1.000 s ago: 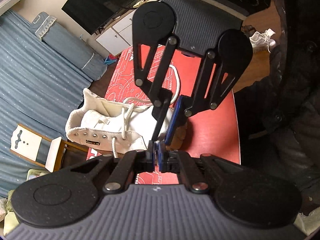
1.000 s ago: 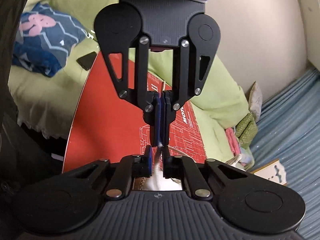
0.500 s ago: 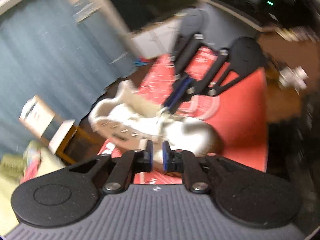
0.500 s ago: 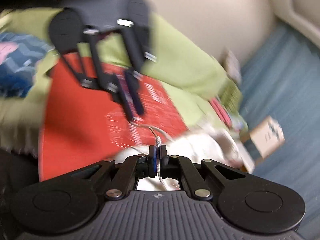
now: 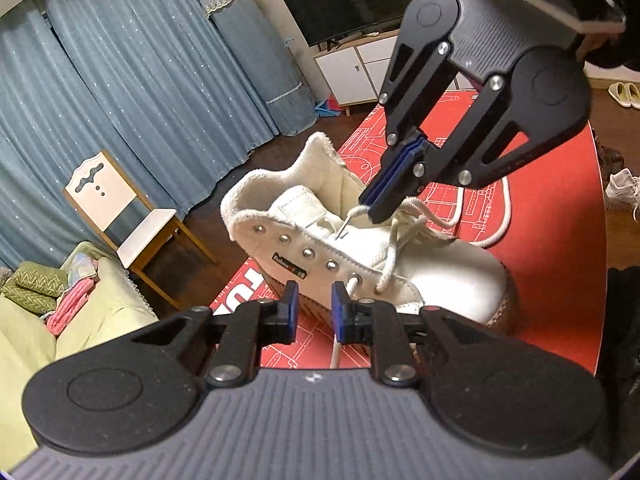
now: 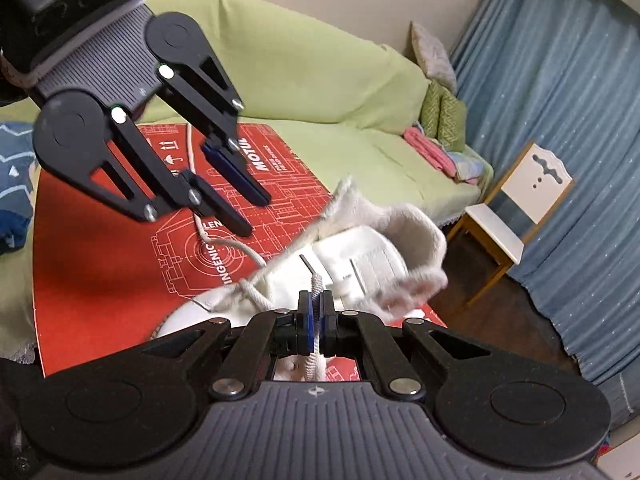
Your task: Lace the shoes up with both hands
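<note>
The left hand-held gripper [image 5: 312, 300] sits low with its jaws parted and nothing between them. The right hand-held gripper [image 6: 316, 304] angles down from above, jaws pressed together, pinching a lace [image 6: 316, 286] just behind its tip.

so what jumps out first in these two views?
The white high-top shoe on the red board, half laced, with metal eyelets along its side. The right tool is shut on the lace just behind its tip, over the shoe's tongue. The left tool is open beside the eyelet row, holding nothing.
</note>
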`<state>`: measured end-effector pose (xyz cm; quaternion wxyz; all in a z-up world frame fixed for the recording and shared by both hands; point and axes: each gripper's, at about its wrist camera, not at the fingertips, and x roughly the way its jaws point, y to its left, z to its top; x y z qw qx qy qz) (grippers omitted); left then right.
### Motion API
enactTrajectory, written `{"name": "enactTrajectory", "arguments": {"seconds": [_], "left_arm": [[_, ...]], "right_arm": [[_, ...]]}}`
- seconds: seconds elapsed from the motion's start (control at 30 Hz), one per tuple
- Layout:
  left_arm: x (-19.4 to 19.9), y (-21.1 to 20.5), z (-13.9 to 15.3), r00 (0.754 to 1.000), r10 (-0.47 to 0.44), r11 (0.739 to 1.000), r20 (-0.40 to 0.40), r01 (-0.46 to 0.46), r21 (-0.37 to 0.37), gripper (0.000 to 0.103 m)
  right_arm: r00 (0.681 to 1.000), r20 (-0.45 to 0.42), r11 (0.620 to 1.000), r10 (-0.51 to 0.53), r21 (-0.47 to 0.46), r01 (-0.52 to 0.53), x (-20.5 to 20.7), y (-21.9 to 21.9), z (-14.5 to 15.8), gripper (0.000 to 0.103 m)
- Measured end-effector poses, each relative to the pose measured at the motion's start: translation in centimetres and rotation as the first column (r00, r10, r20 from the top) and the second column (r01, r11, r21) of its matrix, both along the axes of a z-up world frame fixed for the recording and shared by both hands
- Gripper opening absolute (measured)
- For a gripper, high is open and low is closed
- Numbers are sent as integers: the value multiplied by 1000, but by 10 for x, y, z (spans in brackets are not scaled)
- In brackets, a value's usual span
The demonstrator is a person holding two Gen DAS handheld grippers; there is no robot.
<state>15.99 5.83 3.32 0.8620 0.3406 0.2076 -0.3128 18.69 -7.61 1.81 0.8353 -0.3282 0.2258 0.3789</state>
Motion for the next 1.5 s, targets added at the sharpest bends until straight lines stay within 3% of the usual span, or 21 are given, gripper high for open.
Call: {"name": "enactTrajectory", "arguments": {"seconds": [0.23, 0.37, 0.8, 1.5], "left_arm": [[5, -6, -8, 1000, -24, 999, 3, 24, 24, 16], [6, -6, -10, 1000, -30, 999, 4, 29, 24, 16], [12, -4, -14, 999, -50, 998, -9, 50, 26, 16], [17, -10, -16, 996, -87, 994, -12, 88, 68, 16]], "right_arm": [[1000, -8, 995, -24, -99, 23, 7, 22, -12, 0], [999, -34, 990, 14, -137, -19, 14, 31, -18, 0], [985, -134, 993, 112, 37, -108, 35, 2, -19, 0], [972, -137, 981, 192, 28, -190, 31, 6, -10, 1]]}}
